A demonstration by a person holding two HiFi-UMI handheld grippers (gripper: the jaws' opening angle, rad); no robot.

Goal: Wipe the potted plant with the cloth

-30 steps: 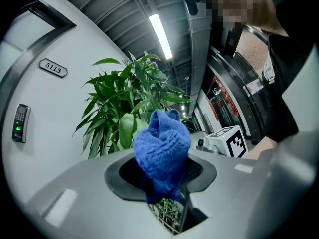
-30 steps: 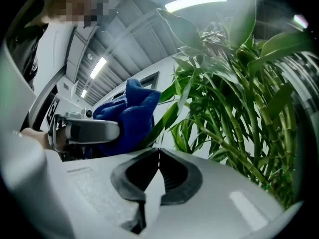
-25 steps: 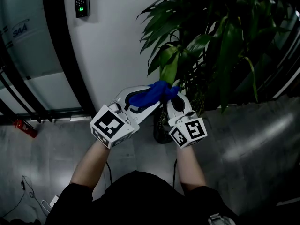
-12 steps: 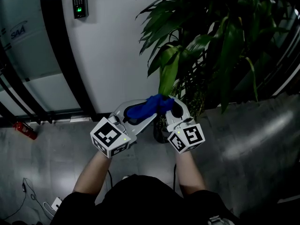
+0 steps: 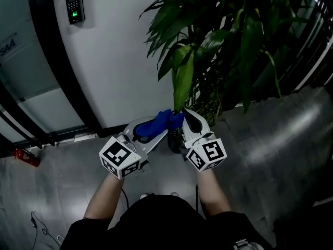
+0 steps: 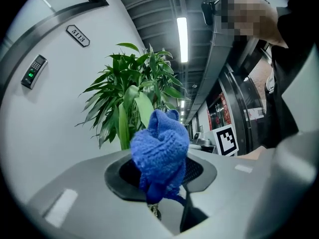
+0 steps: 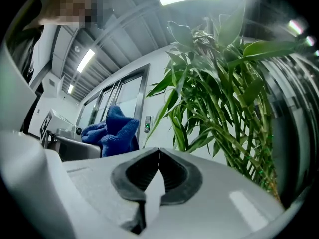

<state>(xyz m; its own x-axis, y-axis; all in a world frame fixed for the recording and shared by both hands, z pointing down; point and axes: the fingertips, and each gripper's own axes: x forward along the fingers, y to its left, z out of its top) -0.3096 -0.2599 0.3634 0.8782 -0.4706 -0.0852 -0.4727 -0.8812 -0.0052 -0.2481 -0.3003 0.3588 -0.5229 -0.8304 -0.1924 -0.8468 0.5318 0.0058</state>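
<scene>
**Cloth gripped, poised beneath lowest leaf: wipe stroke pending**

Found a tall potted plant with long glossy green leaves (image 5: 218,35) standing against a plain white wall (image 5: 114,61), with its dark pot mostly hidden behind the tools.

Noted both bare forearms reaching forward from dark sleeves and angled inward, bringing the two tools nearly tip to tip in front of the plant. Noted the marker cubes turned up towards the head camera.

Recorded the grey-white left gripper (image 5: 156,125) clamped on a bunched blue knitted cloth (image 5: 162,121). Confirmed in the left gripper view, with the wad (image 6: 159,148) bulging up out of the pads.

Recorded the grey-white right gripper (image 5: 186,114) closed pad to pad with nothing between, tip just beside the cloth. Confirmed empty in the right gripper view (image 7: 158,156).

Located the cloth just under the tip of one drooping yellow-green leaf (image 5: 182,79). Cannot confirm contact between the two.

Judged as the wiping step in hand, positioned at the bottom end of a leaf.

To follow, in all likelihood:
- Raise the cloth onto the blade and draw it along the length.
- Open the right jaws first if needed to steady the leaf from behind.
- Keep pressure light, given a thin blade likely to bend or tear.
</scene>
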